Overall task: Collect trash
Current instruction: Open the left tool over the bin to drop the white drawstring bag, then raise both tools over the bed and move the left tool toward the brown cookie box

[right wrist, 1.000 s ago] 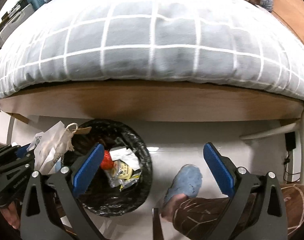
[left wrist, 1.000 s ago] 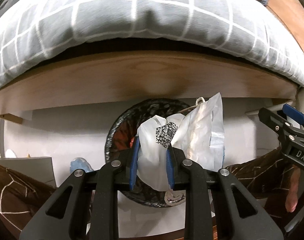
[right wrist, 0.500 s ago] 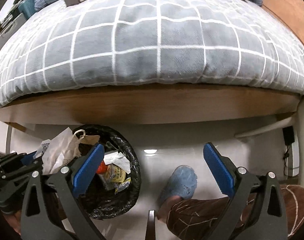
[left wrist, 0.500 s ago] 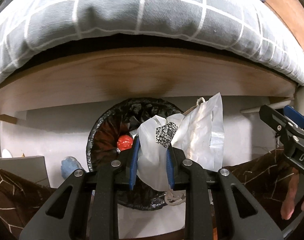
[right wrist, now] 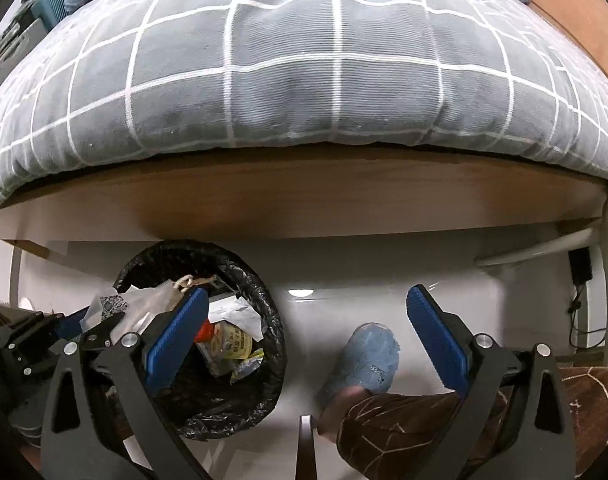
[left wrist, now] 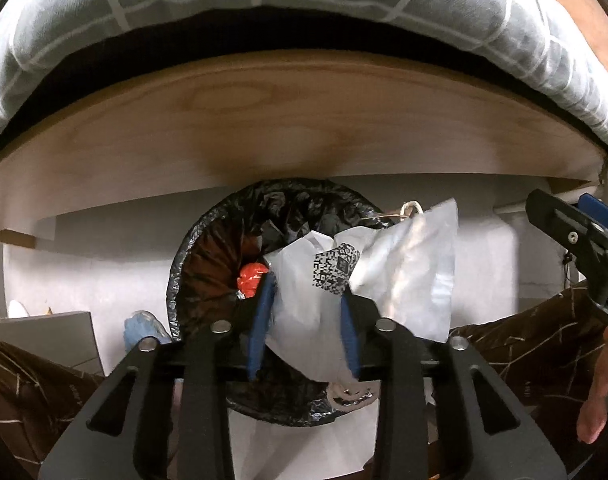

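My left gripper [left wrist: 304,320] is shut on a crumpled white plastic bag [left wrist: 403,280] with a QR code label, held just above a round trash bin lined with a black bag [left wrist: 208,264]. Red and other trash lies inside the bin [right wrist: 260,308]. The bag also shows in the right wrist view [right wrist: 144,304], over the bin's left rim. My right gripper [right wrist: 304,332] is open and empty, to the right of the bin above the white floor.
A bed with a wooden frame [right wrist: 304,204] and a grey checked duvet [right wrist: 304,60] overhangs the bin. The person's blue slipper [right wrist: 367,356] and brown trouser leg [right wrist: 443,432] are beside the bin. A cable and plug [right wrist: 579,268] are at the right.
Both views have dropped and moved closer to the bin. My left gripper has carried the bag further over the bin's opening. The right gripper stays open.
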### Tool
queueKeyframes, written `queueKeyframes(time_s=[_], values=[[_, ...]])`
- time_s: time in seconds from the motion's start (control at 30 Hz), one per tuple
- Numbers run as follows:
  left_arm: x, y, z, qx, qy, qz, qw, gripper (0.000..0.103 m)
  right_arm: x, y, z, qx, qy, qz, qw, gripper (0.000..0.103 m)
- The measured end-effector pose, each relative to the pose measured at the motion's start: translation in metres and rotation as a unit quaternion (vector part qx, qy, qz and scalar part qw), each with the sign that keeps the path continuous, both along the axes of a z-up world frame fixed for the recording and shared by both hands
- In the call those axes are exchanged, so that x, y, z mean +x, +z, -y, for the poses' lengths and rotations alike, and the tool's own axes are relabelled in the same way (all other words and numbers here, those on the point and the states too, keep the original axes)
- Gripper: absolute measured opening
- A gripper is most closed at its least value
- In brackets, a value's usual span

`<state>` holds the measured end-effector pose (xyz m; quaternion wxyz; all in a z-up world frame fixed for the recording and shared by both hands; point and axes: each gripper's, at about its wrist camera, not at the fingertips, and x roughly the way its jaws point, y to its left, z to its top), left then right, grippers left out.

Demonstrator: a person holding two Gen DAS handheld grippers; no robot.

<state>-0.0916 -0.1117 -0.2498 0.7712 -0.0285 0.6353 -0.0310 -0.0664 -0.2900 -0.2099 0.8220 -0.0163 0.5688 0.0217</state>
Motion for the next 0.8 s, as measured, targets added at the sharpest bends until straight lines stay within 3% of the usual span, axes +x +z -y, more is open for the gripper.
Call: queueKeyframes(time_s=[0.2, 0.27, 0.37, 0.53, 0.8], values=[[0.002, 0.000, -0.007, 0.010, 0.005, 0.010, 0.9999, 0.058, 0.003, -0.001, -0.002, 0.003, 0.000, -0.001, 1.000, 0.095], [0.002, 0.002, -0.011, 0.011, 0.010, 0.017, 0.9997, 0.073, 0.004, -0.001, -0.003, 0.004, 0.002, -0.001, 1.000, 0.095], [0.003, 0.009, -0.019, 0.008, 0.014, 0.029, 0.9994, 0.086, 0.005, 0.000, -0.006, -0.002, 0.006, -0.001, 1.000, 0.095], [0.001, 0.027, -0.034, 0.003, 0.025, 0.054, 0.9982, 0.097, 0.006, 0.009, -0.013, -0.006, 0.011, 0.013, 1.000, 0.095], [-0.004, 0.061, -0.050, 0.002, 0.044, 0.088, 0.9952, 0.097, 0.004, 0.025, -0.022, -0.009, 0.016, 0.033, 0.999, 0.095]])
